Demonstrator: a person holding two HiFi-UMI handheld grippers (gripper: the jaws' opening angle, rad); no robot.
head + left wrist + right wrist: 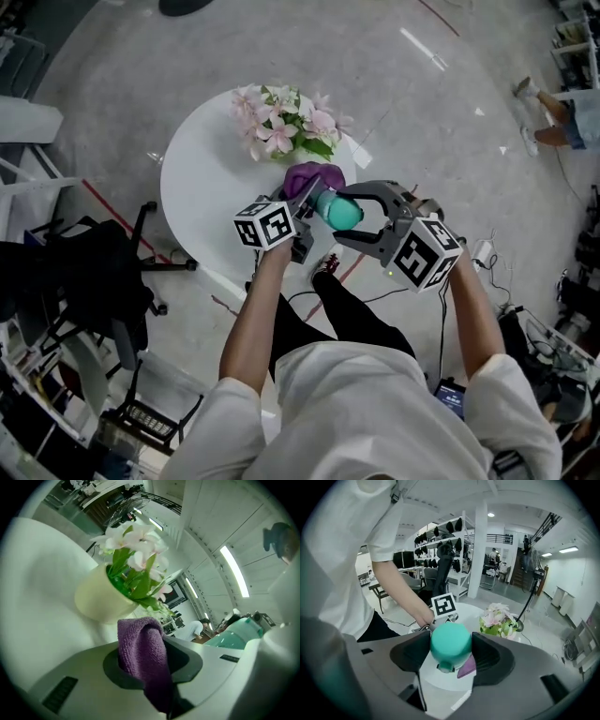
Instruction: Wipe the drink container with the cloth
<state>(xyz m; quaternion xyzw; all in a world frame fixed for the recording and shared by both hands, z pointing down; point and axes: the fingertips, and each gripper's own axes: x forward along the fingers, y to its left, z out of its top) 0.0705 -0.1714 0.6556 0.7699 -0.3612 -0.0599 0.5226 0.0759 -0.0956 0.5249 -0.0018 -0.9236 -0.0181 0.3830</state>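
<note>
**Holding drink container (450, 641) and cloth (140, 648) over the table's (202, 187) near edge**

The right gripper (450, 653) clamps the smooth, rounded teal drink container by its sides. The left gripper (150, 667) pinches the fuzzy purple cloth, bunched into a fold, just beside it. Pink flowers (286, 122) in a pale pot (101, 599) stand at the round white table's far edge.

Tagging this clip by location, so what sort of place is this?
Probably an open-plan lab or workshop: stocked shelving racks, strip lights on a high ceiling, and a small round white table on a polished floor.
</note>
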